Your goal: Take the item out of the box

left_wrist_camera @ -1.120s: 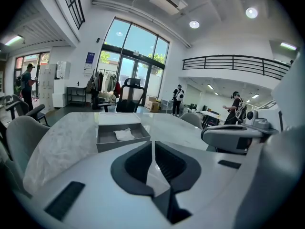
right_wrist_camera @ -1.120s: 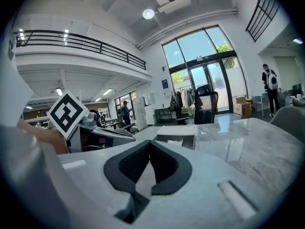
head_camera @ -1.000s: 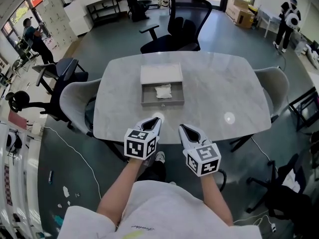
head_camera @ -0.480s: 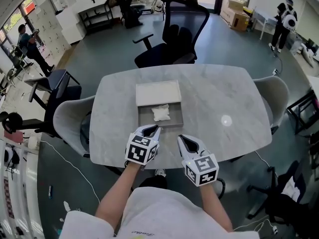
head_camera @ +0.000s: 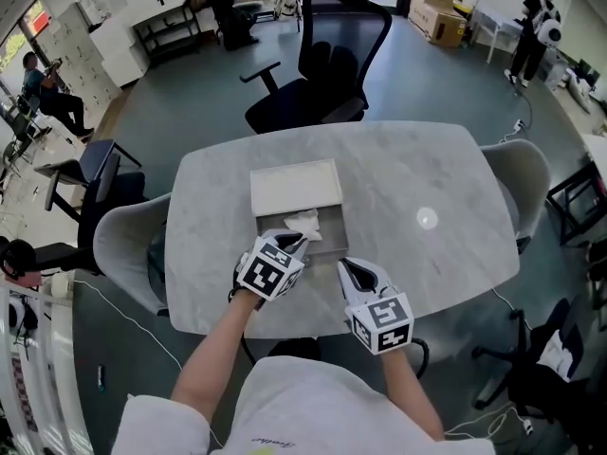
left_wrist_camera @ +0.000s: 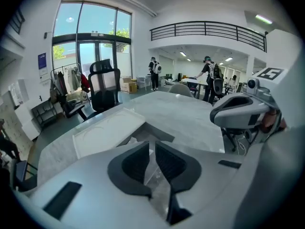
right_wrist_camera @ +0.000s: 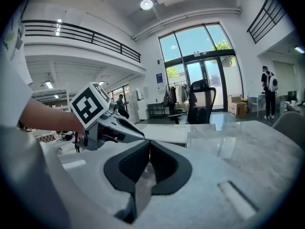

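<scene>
Item (head_camera: 303,222) crumpled in box (head_camera: 332,227), long axis unclear.

Marble table (head_camera: 427,169), black office chair (head_camera: 337,50), grey floor (head_camera: 190,112), tall glazed doors (left_wrist_camera: 90,37), balcony railing (left_wrist_camera: 209,28).

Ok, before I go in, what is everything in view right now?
table: one, grey marble, centre.
box: one, grey, open, on the table's near half.
white tray: one, flat, right behind the box, perhaps its lid.
item: one, white, crumpled, inside the box.
office chair: one, black, beyond the table.
grey chairs: two, at the table's left and right.
left gripper: jaws slightly apart, empty, at the box's near edge.
right gripper: jaws together, nearer the person.
</scene>
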A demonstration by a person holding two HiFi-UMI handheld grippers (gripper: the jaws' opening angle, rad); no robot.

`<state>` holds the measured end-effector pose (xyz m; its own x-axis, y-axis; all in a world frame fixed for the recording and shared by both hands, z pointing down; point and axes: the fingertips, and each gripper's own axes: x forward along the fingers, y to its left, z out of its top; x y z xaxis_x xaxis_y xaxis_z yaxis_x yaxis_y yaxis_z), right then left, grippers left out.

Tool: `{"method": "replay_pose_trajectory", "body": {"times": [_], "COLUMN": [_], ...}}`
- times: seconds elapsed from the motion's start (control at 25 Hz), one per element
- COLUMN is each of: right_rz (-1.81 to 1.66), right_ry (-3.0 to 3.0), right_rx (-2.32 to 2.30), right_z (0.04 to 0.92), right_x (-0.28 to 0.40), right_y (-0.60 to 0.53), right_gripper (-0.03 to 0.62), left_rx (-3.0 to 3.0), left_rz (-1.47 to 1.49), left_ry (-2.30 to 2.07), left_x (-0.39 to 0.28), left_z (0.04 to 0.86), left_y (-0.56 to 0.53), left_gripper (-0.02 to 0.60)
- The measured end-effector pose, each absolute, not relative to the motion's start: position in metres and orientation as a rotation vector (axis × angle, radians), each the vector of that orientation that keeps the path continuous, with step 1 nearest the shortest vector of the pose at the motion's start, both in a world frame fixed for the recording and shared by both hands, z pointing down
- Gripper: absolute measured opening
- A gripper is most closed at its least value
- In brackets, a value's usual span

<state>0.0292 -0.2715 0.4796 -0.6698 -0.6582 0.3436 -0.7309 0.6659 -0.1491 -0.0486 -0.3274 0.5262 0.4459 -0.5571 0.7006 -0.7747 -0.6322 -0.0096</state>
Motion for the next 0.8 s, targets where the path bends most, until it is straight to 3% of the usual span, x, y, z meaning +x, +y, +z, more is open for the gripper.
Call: {"method": "replay_pose_trajectory", "body": {"times": [0.64, 0.8], "right_rz": [0.452, 0.469], "right_ry": [-2.546, -2.537], "right_rx": [1.149, 1.139], "right_z": [0.503, 0.508], "right_x": [0.03, 0.026], "right_y": [-0.294, -0.298], "right_gripper": [0.005, 0.005], "left_rx": [2.499, 2.495], "left_rz": [1.275, 1.314], "left_ry": [-0.855, -0.794], "left_x": [-0.038, -0.038], "left_z": [0.57, 0.581], "left_y": [-0.363, -0.364], "left_gripper": [0.029, 0.063]}}
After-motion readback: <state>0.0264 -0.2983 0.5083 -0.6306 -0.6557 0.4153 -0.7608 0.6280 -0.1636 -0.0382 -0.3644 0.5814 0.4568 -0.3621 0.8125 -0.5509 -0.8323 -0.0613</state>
